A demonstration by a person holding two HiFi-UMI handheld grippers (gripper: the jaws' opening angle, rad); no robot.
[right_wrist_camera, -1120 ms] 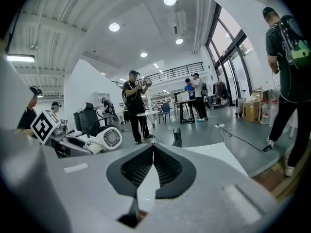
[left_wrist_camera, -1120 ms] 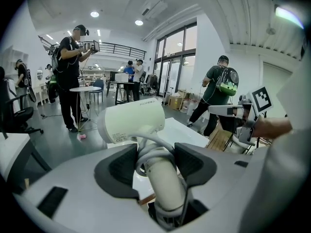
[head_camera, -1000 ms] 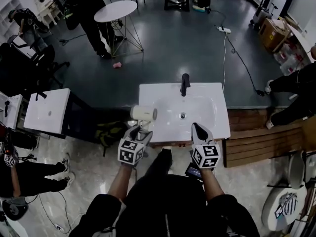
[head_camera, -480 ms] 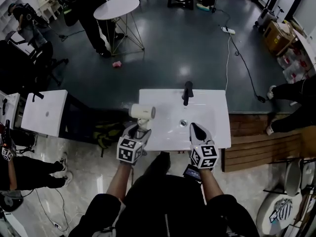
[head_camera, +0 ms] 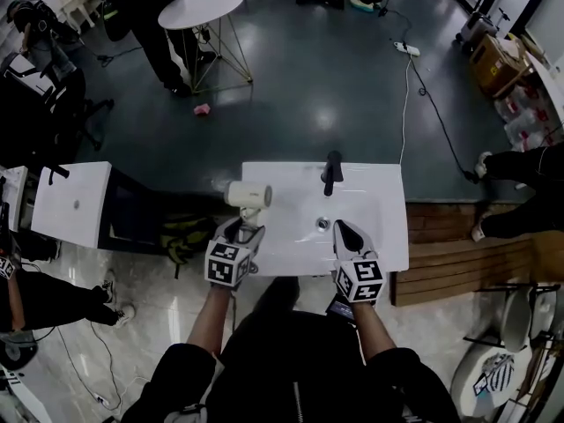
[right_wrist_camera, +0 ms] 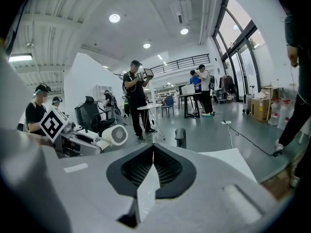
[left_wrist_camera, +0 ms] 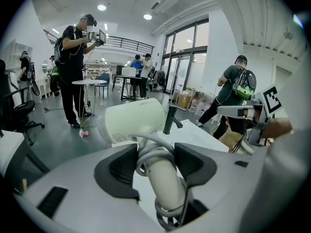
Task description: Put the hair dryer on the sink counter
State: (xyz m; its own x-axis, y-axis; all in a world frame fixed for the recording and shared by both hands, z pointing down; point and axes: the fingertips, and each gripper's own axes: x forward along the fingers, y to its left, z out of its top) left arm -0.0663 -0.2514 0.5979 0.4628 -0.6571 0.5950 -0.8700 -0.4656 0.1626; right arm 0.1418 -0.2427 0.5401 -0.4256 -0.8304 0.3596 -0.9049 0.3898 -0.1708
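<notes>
head: steeply down on sink counter (head_camera: 379, 227) | gripper views: low, level, close | shared: faucet (head_camera: 330, 173), seemingly all three

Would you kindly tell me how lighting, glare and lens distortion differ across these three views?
Head view: dim, a glare patch on the dark floor, the white sink counter brightest. Left gripper view: fisheye with black corners, the hair dryer looming large. Right gripper view: same fisheye, ceiling lights bright.

We're in a big open lab hall: a sink (head_camera: 388, 227) stands free on the grey floor (head_camera: 308, 86), a second sink unit (head_camera: 75, 203) nearby, power strip (head_camera: 406, 49) trailing cable, boxes (head_camera: 492, 60), tall windows (left_wrist_camera: 187, 72), a round table (head_camera: 201, 7), people (left_wrist_camera: 236, 89) wearing backpacks.
</notes>
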